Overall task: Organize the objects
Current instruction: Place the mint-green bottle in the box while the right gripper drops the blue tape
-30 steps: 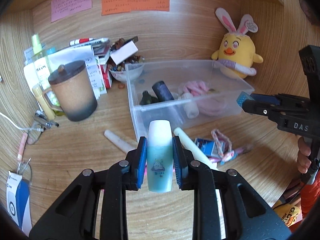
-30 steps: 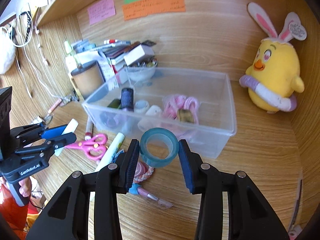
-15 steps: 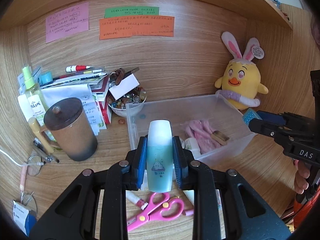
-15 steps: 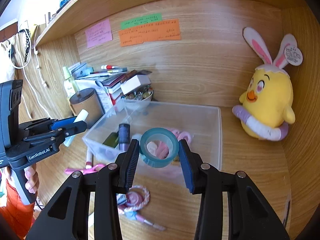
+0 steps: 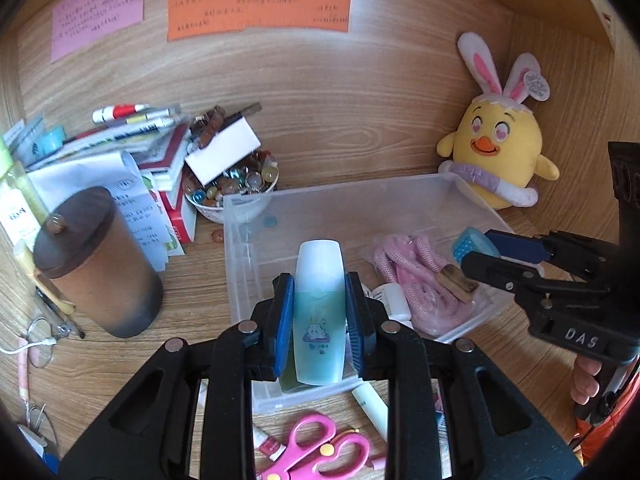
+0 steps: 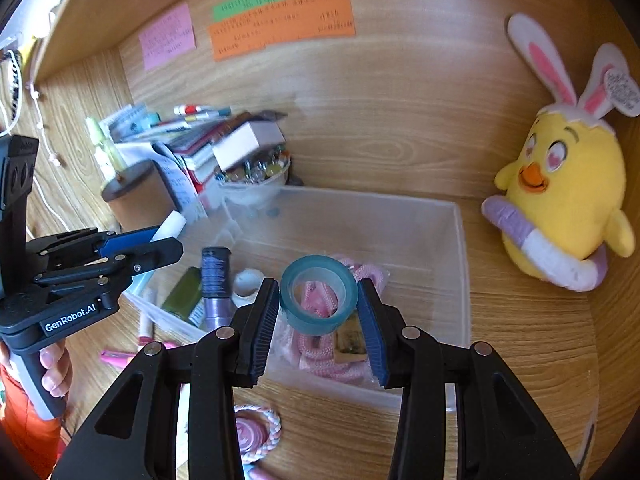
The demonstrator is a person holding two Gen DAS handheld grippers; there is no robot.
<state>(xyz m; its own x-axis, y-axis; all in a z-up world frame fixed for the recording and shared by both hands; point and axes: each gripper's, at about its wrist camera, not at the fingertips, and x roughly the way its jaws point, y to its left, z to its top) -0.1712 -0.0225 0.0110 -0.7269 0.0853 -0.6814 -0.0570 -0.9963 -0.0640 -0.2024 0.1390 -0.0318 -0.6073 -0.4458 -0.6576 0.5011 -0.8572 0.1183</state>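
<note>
My left gripper [image 5: 319,312] is shut on a pale blue bottle [image 5: 319,312] with a white cap, held upright over the near left end of the clear plastic bin [image 5: 340,196]. My right gripper [image 6: 318,300] is shut on a teal tape roll [image 6: 318,300], hanging above the bin [image 6: 460,240] near its front wall. Inside the bin lie a pink rope bundle [image 5: 416,280], a dark tube [image 6: 215,272] and a green bottle [image 6: 186,298]. Each gripper shows in the other's view: the right one [image 5: 476,252] at the right, the left one [image 6: 164,236] at the left.
Pink scissors [image 5: 316,448] and a white tube [image 5: 372,404] lie in front of the bin. A brown lidded mug [image 5: 96,264], stacked papers and books [image 5: 132,148] and a bowl of beads [image 5: 232,188] stand at the left. A yellow plush chick [image 5: 496,156] sits at the back right.
Both grippers have moved forward over the bin with their loads still held. The scissors and tubes on the desk have slid toward the bottom of both views.
</note>
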